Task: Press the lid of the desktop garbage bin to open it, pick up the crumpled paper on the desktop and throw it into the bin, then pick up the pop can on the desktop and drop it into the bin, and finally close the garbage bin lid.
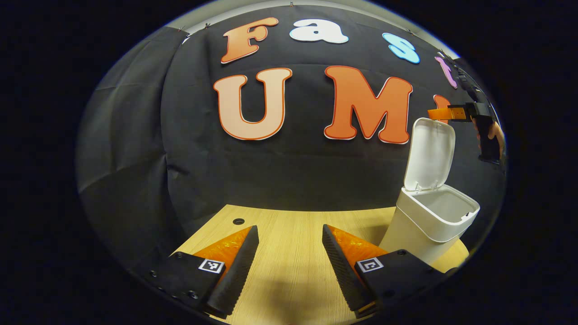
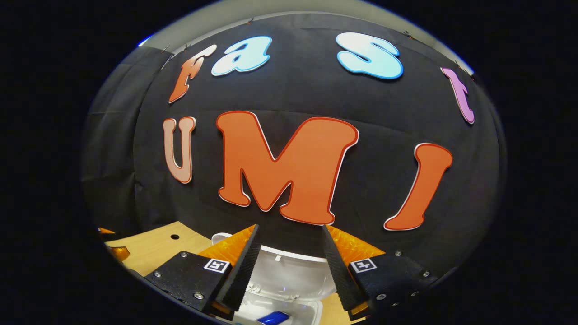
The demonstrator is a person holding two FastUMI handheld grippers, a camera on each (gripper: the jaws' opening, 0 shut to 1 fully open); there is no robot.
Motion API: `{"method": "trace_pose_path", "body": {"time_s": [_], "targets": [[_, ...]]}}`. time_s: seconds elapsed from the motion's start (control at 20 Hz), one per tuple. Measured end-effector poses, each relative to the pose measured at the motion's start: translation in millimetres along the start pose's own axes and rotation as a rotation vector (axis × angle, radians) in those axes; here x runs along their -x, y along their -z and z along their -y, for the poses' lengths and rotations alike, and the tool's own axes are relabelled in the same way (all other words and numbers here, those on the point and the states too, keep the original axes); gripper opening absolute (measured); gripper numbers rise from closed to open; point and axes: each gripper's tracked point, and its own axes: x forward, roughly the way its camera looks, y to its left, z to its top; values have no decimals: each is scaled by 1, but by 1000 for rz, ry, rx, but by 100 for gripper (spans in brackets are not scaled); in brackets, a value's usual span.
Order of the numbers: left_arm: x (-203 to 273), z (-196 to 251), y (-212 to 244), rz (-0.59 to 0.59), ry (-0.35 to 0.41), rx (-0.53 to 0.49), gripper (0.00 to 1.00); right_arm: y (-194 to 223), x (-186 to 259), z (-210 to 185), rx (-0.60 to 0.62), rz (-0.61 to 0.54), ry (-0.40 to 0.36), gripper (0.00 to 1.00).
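Observation:
The white desktop bin (image 1: 422,225) stands on the wooden table at the right of the left gripper view, its lid (image 1: 429,153) swung upright and the mouth open. My left gripper (image 1: 289,230) hovers open over bare table to the left of the bin, with nothing between its fingers. My right gripper (image 1: 456,113), held by a hand, hangs just above the top of the raised lid. In the right gripper view, the right gripper (image 2: 290,228) is open and empty above the lid (image 2: 293,271). Below it a shiny blue can (image 2: 272,318) lies inside the bin.
The wooden table (image 1: 293,271) runs back to the black cloth wall. A small round hole (image 1: 238,221) sits in the table near its back left edge. Open tabletop lies in front of and left of the bin.

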Motion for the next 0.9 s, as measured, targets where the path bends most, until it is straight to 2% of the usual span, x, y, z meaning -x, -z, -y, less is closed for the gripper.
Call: {"method": "trace_pose_path", "body": {"time_s": [0.05, 0.15, 0.35, 0.5, 0.65, 0.9], "targets": [[0, -2, 2, -7, 0, 6, 89, 2, 5, -2, -25, -3, -2, 82], [0, -4, 2, -16, 12, 10, 91, 6, 16, -4, -49, -5, 0, 81], [-5, -4, -2, -12, 38, -11, 91, 15, 38, -5, -22, -8, 36, 81], [-7, 3, -4, -14, 80, -16, 91, 45, 53, -8, 13, -91, 69, 78], [-10, 6, -5, -17, 108, -25, 91, 72, 65, -10, 40, -153, 101, 83], [-11, 7, -2, -36, 141, -37, 91, 108, 88, -21, -7, -235, 119, 83]]}}
